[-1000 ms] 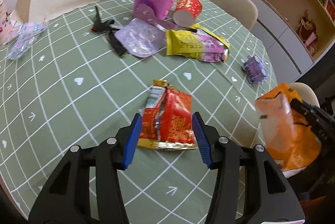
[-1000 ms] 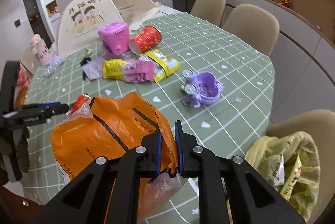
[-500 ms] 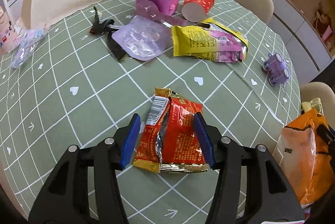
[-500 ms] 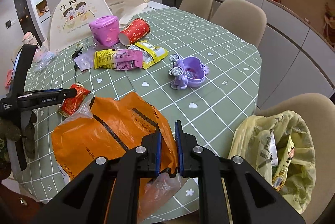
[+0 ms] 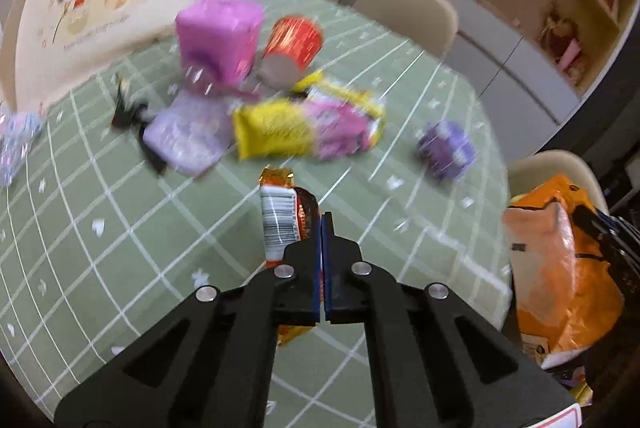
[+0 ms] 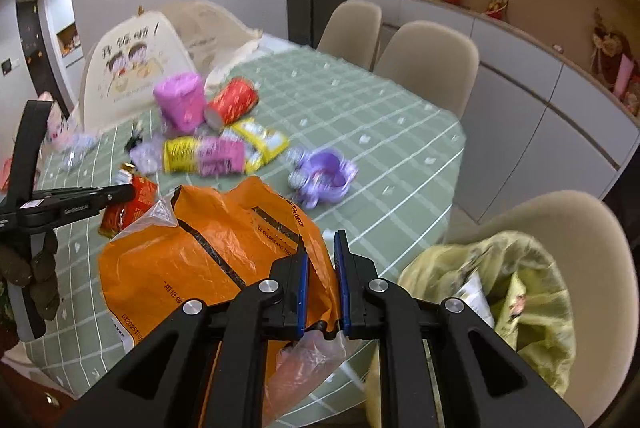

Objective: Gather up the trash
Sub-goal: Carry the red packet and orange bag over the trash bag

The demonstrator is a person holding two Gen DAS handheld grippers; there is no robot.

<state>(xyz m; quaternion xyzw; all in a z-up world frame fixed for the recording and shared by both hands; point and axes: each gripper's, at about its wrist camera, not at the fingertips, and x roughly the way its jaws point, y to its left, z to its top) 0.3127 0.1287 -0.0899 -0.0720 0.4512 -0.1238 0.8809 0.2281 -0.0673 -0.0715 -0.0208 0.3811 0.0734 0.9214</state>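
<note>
My left gripper (image 5: 322,224) is shut on a red and gold snack wrapper (image 5: 285,212) and holds it just above the green checked table (image 5: 80,228). The wrapper also shows in the right wrist view (image 6: 130,204), pinched in the left gripper (image 6: 128,192). My right gripper (image 6: 320,248) is shut on the edge of an orange plastic bag (image 6: 192,260), held at the table's near edge. The bag shows at the right of the left wrist view (image 5: 560,268).
On the table lie a yellow and pink snack bag (image 5: 304,128), a red cup on its side (image 5: 292,48), a pink box (image 5: 218,36), a purple pouch (image 5: 188,136) and a purple toy (image 5: 448,148). A chair holds a yellow-green bag of trash (image 6: 500,300).
My left gripper has shut on the red wrapper and lifted it, tilting up. The right gripper still holds the orange bag and has moved a little closer to the table.
</note>
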